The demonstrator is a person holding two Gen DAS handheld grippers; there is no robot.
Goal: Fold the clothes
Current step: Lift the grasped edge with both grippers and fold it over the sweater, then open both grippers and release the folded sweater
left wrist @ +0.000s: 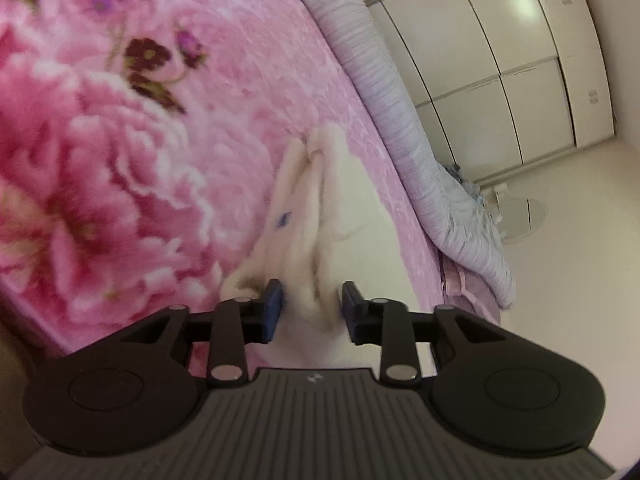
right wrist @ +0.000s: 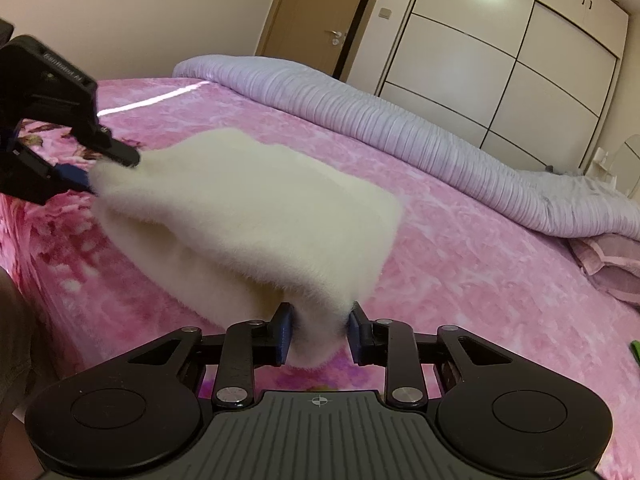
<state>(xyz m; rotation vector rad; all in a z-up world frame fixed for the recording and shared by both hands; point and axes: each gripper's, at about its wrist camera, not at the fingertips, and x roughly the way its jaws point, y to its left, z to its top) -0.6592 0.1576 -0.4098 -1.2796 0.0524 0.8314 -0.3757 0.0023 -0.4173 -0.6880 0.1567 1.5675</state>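
Right wrist view: your right gripper (right wrist: 318,330) and left gripper (right wrist: 94,172) each clench the white garment (right wrist: 248,216), stretched lengthwise between them above the blanket (right wrist: 460,240).

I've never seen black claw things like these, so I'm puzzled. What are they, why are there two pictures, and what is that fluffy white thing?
No robot here: a person holds a tool in each hand, each with a small camera looking out along its two fingers. That gives two pictures. One looks past the left hand-held gripper, the other past the right hand-held gripper, where the left one also shows at the left edge. Both pinch the same fluffy white garment, one at each end, so it hangs stretched above the pink flowered blanket on a bed. A rolled lilac quilt lies along the far side, with white wardrobe doors behind. The person is folding clothes.
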